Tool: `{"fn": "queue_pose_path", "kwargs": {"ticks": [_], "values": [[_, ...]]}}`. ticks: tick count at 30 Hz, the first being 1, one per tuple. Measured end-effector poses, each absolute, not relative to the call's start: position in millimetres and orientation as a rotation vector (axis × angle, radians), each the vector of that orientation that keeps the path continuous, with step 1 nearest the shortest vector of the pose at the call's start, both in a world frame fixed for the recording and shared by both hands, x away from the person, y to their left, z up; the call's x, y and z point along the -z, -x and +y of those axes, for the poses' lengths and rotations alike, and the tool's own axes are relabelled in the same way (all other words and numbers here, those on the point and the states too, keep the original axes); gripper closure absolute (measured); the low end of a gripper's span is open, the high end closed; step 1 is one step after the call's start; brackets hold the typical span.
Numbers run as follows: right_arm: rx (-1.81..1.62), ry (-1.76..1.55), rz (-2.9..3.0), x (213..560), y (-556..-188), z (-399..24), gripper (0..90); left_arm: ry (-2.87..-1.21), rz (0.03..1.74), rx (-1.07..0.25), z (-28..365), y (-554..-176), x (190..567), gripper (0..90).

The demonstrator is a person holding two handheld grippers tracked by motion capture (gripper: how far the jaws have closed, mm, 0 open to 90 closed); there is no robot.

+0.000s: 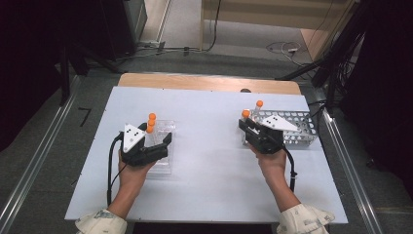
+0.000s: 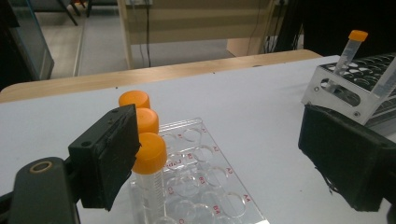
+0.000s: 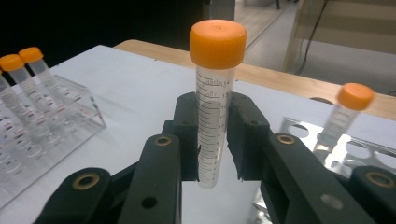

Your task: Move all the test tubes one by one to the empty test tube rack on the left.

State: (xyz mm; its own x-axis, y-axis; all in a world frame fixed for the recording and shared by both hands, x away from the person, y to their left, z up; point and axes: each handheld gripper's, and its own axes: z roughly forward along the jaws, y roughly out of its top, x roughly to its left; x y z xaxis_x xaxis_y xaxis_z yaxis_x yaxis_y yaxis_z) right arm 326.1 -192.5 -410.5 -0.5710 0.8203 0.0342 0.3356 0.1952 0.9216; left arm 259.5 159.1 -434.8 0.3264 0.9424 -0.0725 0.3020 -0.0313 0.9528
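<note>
We are looking down on a white surface [image 1: 209, 161] with a wooden edge along its far side. The left gripper [image 1: 155, 146] is sitting at centre left of the high view, held by the person's left hand [image 1: 130, 176], and its jaws are standing wide apart with nothing between them. It is hovering over a clear plastic rack [image 1: 164, 146] lying on the surface; in the left gripper view three orange-capped tubes [image 2: 148, 154] are standing in a row in that rack, just beside the inner face of the jaw at left of frame, and we cannot tell whether they are touching it. Red lettering is marking the rack's round wells [image 2: 219, 186]. The right gripper [image 1: 247, 126] is sitting at centre right of the high view, held by the right hand [image 1: 272, 163], just in front of a metal grid rack [image 1: 297, 129]. In the right gripper view its jaws are closed on a clear graduated tube [image 3: 212, 116] with an orange cap, gripping it about mid-body and holding it upright, its rounded bottom hanging free above the surface. One more orange-capped tube [image 3: 345, 116] is leaning in the metal rack at right of that frame, and the clear rack with its tubes is showing at far left.
</note>
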Motion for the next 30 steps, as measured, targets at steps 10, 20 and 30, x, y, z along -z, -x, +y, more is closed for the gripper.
{"fn": "queue_pose_path", "kwargs": {"ticks": [10, 20, 30], "values": [[-1.387, -0.996, 2.103, 417.8, -315.8, -161.7, 72.1, -1.553, 1.145, -0.740, 152.9, -256.0, 432.2, 14.1], [-1.386, -0.929, 2.187, 427.0, -308.0, -137.4, 72.1, -1.571, 1.102, -0.706, 140.5, -251.7, 430.2, 14.8], [-1.376, -0.855, 2.263, 440.9, -297.2, -113.6, 72.1, -1.619, 1.047, -0.641, 123.8, -248.2, 433.7, 15.5]]}}
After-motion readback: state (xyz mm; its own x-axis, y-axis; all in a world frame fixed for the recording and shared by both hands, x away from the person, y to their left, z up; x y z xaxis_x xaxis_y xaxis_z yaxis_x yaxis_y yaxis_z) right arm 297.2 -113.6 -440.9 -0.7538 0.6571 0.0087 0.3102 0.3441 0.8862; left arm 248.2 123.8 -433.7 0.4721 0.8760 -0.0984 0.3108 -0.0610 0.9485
